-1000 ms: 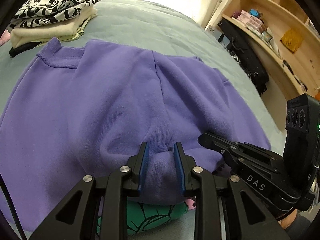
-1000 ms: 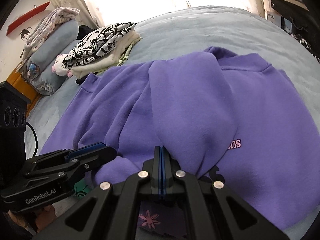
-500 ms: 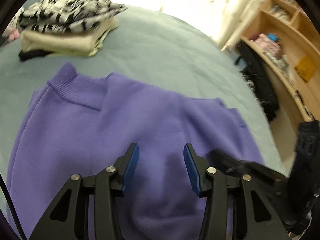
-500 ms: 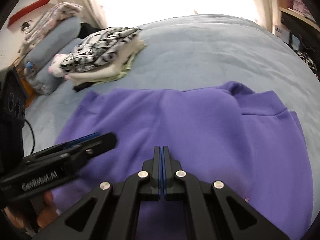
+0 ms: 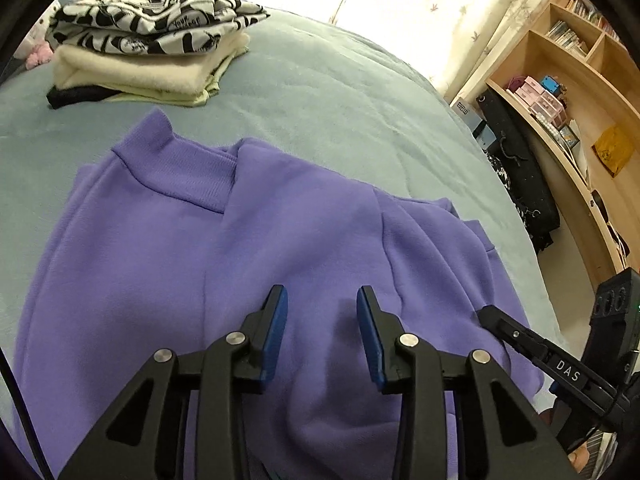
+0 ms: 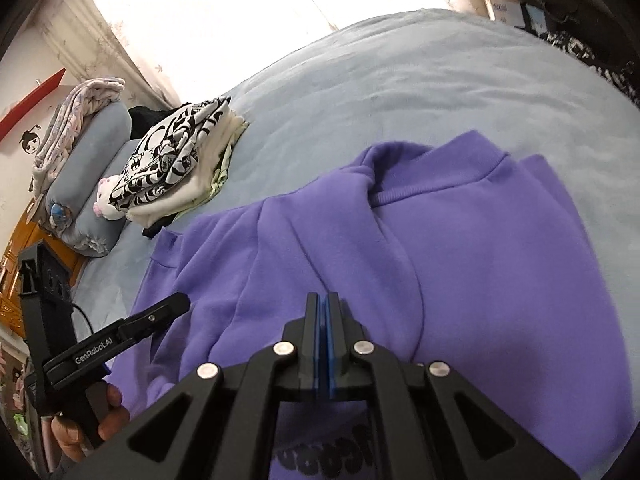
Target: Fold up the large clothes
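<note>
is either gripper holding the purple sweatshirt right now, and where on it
No. The left gripper stands open above the purple sweatshirt, nothing between its pads. The right gripper is shut with no cloth in it.

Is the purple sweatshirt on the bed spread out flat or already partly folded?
Partly folded. On the purple sweatshirt a layer of fabric lies doubled over the body, covering part of the ribbed collar, and its edges and creases show.
</note>
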Demonstrator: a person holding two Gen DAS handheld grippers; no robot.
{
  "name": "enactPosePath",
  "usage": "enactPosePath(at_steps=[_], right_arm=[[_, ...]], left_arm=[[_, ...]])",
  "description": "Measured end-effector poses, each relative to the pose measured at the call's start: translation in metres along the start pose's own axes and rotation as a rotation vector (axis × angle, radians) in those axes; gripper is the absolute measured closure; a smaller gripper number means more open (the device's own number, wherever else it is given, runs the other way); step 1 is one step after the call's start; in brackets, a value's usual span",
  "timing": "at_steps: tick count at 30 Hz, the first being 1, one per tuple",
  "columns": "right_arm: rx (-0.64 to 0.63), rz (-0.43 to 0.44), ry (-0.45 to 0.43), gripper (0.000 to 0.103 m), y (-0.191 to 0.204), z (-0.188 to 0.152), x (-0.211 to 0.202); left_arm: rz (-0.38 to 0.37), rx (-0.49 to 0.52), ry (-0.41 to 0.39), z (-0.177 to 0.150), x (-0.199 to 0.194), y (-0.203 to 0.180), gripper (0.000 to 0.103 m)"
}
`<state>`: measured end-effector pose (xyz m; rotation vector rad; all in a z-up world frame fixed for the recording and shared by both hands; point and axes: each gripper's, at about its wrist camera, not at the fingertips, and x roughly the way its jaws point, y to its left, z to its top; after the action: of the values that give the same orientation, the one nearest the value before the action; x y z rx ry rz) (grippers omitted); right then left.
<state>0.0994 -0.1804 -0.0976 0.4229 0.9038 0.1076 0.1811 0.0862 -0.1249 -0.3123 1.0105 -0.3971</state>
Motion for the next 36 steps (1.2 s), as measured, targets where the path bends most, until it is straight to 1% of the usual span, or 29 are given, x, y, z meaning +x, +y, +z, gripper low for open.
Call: enactPosePath(at_steps=[5,10,14,15,18,24,27,30,33,36], right_arm=[[0.017,0.013,-0.030,0.101,0.007,-0.005,-0.023],[0.002,0.014,-0.046,0.101,0.018,-0.023,-0.052],[-0.022,0.013,-0.041,0.101,0.031,-0.038,-0.066],[-0.024,0.015,-0.036,0.100,0.033,-0.041,-0.068],[-0.026,0.023,-0.024,0.100,0.040,-0.052,-0.073],[-0.071,0.014,-0.003,0.100,0.060,-0.074,-0.076],[-0.099,0.004,0.000,0.100,0.070,-0.084,-0.076],[-0.121,-0.011,-0.006,0.100,0.079,-0.091,-0.077],[-0.151,-0.038,-0.023,0.100,0.089,-0.096,-0.077],[-0.181,-0.065,-0.042,0.100,0.097,-0.097,-0.077]], left_arm=[[0.001,0.009,-0.021,-0.010,-0.036,-0.003,0.067],[0.046,0.017,-0.032,-0.035,-0.078,0.004,0.065],[0.077,0.021,-0.044,-0.057,-0.110,0.008,0.058],[0.082,0.023,-0.047,-0.062,-0.116,0.009,0.058],[0.099,0.022,-0.057,-0.076,-0.131,0.011,0.058],[0.084,-0.002,-0.041,-0.100,-0.143,0.022,0.057],[0.064,-0.013,-0.017,-0.110,-0.142,0.029,0.057],[0.004,-0.056,0.012,-0.121,-0.139,0.042,0.057],[-0.071,-0.122,0.032,-0.128,-0.133,0.058,0.057],[-0.139,-0.200,0.018,-0.134,-0.128,0.076,0.057]])
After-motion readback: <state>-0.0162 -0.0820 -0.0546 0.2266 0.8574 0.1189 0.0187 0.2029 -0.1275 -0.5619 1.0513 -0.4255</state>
